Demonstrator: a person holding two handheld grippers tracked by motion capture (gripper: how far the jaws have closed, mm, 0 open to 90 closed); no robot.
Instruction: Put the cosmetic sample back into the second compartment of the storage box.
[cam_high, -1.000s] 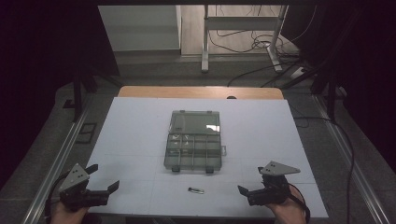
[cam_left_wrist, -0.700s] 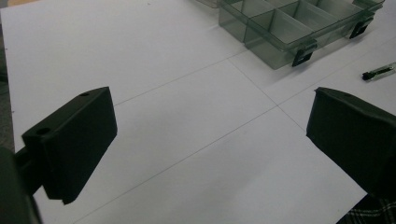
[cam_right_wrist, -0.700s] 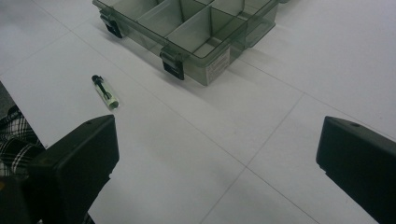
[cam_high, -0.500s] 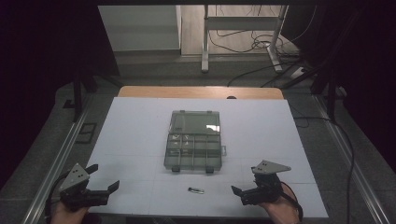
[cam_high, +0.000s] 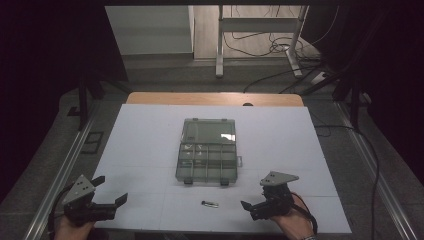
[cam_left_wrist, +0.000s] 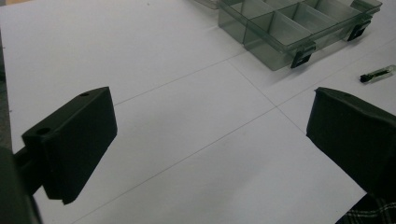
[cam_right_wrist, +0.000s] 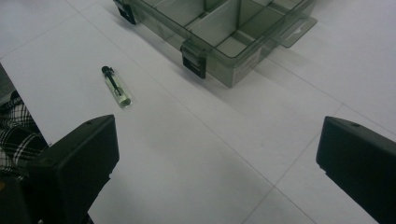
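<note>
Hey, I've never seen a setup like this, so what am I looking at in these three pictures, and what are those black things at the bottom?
A person sits at a white table and holds a hand-operated two-jaw gripper in each hand. The high view looks down from above: the left gripper is at the lower left, the right gripper at the lower right. The other two pictures come from cameras riding on those grippers, so the black blocks at their bottom edges are each gripper's own jaws. Both stand wide open and hold nothing. On the table lies a clear plastic compartment box with its lid open, and in front of it a small vial with a black cap, lying on its side.
</note>
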